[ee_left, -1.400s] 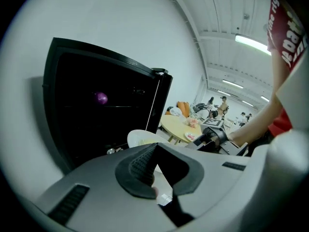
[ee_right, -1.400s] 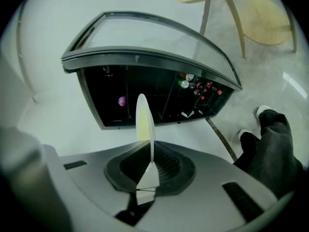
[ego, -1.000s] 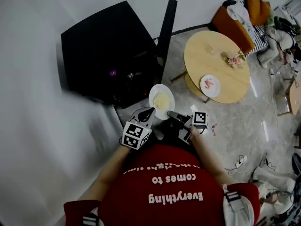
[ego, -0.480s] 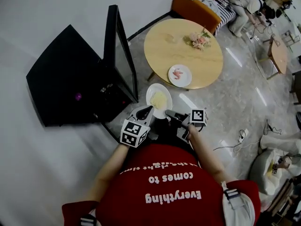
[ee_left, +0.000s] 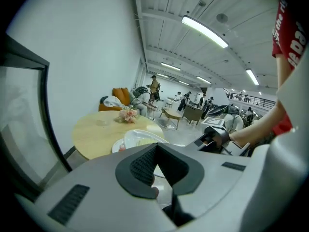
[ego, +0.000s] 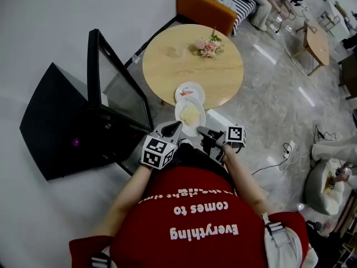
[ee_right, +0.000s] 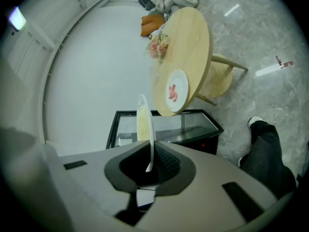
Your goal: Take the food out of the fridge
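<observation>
I am seeing open marble floor (ego: 273,105) to the right, while the left is hemmed in. The black fridge (ego: 56,133) is standing at far left with its glass door (ego: 120,94) swung open, and the door's edge is sitting just left of my grippers. Straight ahead the round table (ego: 167,66) is closing off the far side, its near edge right by the plate of yellow food (ego: 191,116), which is out of the fridge and hanging in the air.

My right gripper (ego: 203,131) is pinching that plate's near-right rim, jaws narrow on it and pointing slightly down. My left gripper (ego: 174,129) is reaching to the plate's left rim with its jaws drawn together and nothing between them.

On the table a second plate (ego: 189,91) with pink food is sitting at the near edge, with flowers (ego: 207,46) farther back. A cable (ego: 276,159) is lying on the floor at near right.
</observation>
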Action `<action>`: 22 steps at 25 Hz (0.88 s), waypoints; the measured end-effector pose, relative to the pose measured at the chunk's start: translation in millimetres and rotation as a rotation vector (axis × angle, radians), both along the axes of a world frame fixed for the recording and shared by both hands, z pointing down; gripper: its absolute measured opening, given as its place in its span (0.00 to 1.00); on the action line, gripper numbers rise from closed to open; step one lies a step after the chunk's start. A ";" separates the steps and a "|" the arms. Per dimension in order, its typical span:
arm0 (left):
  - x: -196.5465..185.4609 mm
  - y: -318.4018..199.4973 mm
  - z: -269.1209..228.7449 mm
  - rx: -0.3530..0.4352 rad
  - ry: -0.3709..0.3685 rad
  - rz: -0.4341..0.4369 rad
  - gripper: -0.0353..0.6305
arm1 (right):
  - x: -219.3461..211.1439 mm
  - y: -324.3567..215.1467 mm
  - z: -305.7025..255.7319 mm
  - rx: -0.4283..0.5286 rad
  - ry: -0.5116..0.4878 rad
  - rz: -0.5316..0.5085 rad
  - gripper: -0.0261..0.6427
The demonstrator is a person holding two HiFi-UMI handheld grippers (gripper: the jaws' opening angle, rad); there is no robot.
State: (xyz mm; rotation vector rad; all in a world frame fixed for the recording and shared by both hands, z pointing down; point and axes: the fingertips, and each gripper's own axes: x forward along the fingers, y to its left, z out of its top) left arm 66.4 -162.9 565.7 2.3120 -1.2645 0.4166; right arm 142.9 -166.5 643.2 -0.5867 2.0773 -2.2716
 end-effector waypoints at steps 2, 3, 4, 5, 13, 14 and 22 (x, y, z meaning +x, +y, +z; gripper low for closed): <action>13.3 -15.2 4.4 -0.007 0.001 0.026 0.06 | 13.5 -12.0 2.8 -0.002 -0.008 0.033 0.08; 20.2 -23.1 5.8 -0.010 0.002 0.039 0.06 | 21.3 -17.9 3.8 -0.007 -0.008 0.051 0.08; 27.1 -31.7 6.6 -0.010 0.003 0.052 0.06 | 29.9 -24.5 4.8 -0.011 -0.005 0.071 0.08; 34.0 -40.4 7.3 -0.010 0.003 0.066 0.06 | 38.9 -31.9 6.1 -0.013 -0.001 0.092 0.08; 79.5 -81.5 24.1 -0.038 -0.022 0.160 0.06 | 98.6 -93.4 43.1 -0.047 0.049 0.270 0.08; 83.1 -85.3 27.0 -0.045 -0.026 0.164 0.06 | 102.3 -100.5 49.7 -0.054 0.058 0.285 0.08; 99.5 -109.7 46.3 -0.092 -0.052 0.171 0.06 | 112.4 -137.2 103.3 -0.151 0.129 0.368 0.08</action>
